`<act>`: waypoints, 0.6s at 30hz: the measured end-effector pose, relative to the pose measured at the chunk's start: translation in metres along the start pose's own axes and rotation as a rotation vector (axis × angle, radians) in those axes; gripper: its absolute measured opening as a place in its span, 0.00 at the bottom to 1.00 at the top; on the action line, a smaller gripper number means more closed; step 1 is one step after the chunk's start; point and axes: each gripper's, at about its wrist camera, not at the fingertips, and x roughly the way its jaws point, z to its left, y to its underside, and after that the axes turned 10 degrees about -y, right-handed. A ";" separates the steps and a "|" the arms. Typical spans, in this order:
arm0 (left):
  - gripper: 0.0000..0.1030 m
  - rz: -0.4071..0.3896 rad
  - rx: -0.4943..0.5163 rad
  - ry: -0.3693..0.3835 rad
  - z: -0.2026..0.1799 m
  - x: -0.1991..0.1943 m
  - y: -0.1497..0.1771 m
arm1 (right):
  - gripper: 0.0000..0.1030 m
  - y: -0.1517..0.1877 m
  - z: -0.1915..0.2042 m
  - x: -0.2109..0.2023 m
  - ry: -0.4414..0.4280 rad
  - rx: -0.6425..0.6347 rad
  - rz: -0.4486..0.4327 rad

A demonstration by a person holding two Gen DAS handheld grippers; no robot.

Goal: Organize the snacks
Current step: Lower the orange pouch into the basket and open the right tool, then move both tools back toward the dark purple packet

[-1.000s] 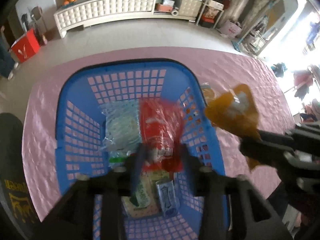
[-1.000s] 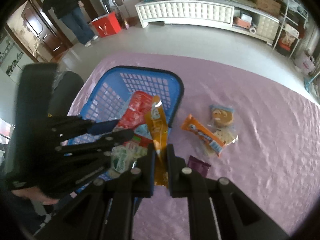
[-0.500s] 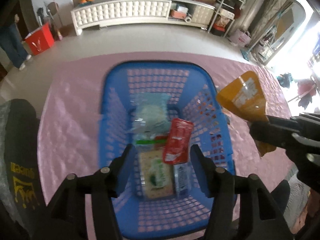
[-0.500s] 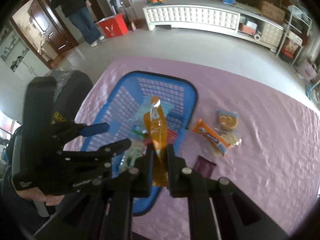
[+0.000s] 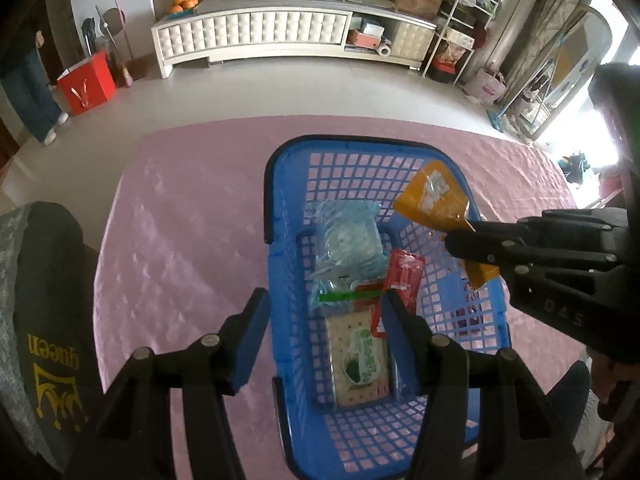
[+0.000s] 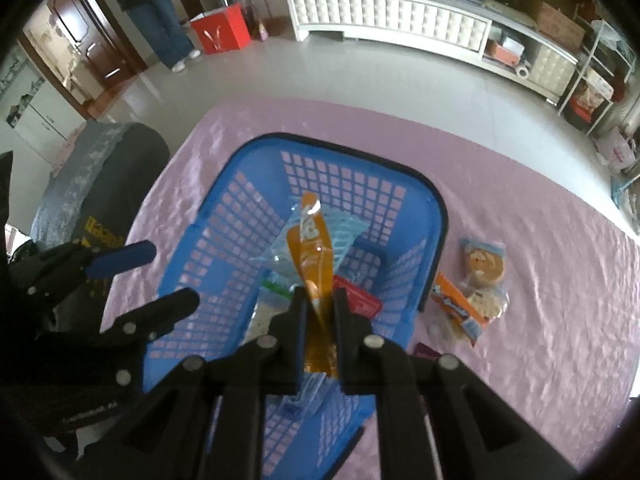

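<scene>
Now: orange packet over basket

Right tongs [image 6: 318, 300], clamped on orange packet [image 6: 314, 252], have come over blue basket [image 5: 276, 216]. Left tongs [image 5: 324, 312] half spread, empty, jaws just opened; red packet [image 5: 402, 276] apparently dropped, lying inside.

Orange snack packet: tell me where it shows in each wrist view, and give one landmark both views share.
Left wrist view: the orange snack packet is right of centre, over the basket's right side, pinched in the right gripper.
Right wrist view: the packet stands in the lower centre, rising from between that gripper's fingers, over the basket.
Shared landmark: the blue basket on the pink tablecloth.
</scene>
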 end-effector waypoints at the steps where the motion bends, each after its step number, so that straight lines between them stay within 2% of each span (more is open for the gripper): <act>1: 0.53 0.004 0.002 -0.002 0.000 0.004 -0.001 | 0.13 -0.002 0.000 0.003 0.010 -0.002 0.002; 2: 0.53 0.008 0.004 -0.005 -0.001 0.007 -0.001 | 0.14 -0.003 -0.001 0.007 0.018 -0.006 0.012; 4: 0.53 -0.007 0.015 -0.025 -0.004 0.010 -0.002 | 0.27 -0.004 -0.001 0.013 0.029 -0.013 0.026; 5: 0.53 -0.008 0.020 -0.033 -0.006 0.009 -0.002 | 0.29 -0.004 -0.002 0.015 0.036 -0.015 0.029; 6: 0.53 -0.008 0.024 -0.044 -0.008 0.009 -0.002 | 0.37 -0.003 -0.002 0.015 0.041 -0.014 0.026; 7: 0.53 -0.006 0.025 -0.047 -0.009 0.008 -0.002 | 0.48 -0.002 -0.002 0.015 0.049 -0.013 0.023; 10: 0.54 0.001 0.027 -0.041 -0.014 0.003 0.001 | 0.65 0.004 -0.002 0.009 0.076 -0.020 0.010; 15: 0.56 -0.010 0.035 -0.054 -0.024 -0.015 0.009 | 0.72 0.016 -0.006 -0.010 0.069 -0.010 0.011; 18: 0.65 -0.024 0.044 -0.061 -0.037 -0.030 0.014 | 0.73 0.029 -0.012 -0.029 0.057 0.006 -0.006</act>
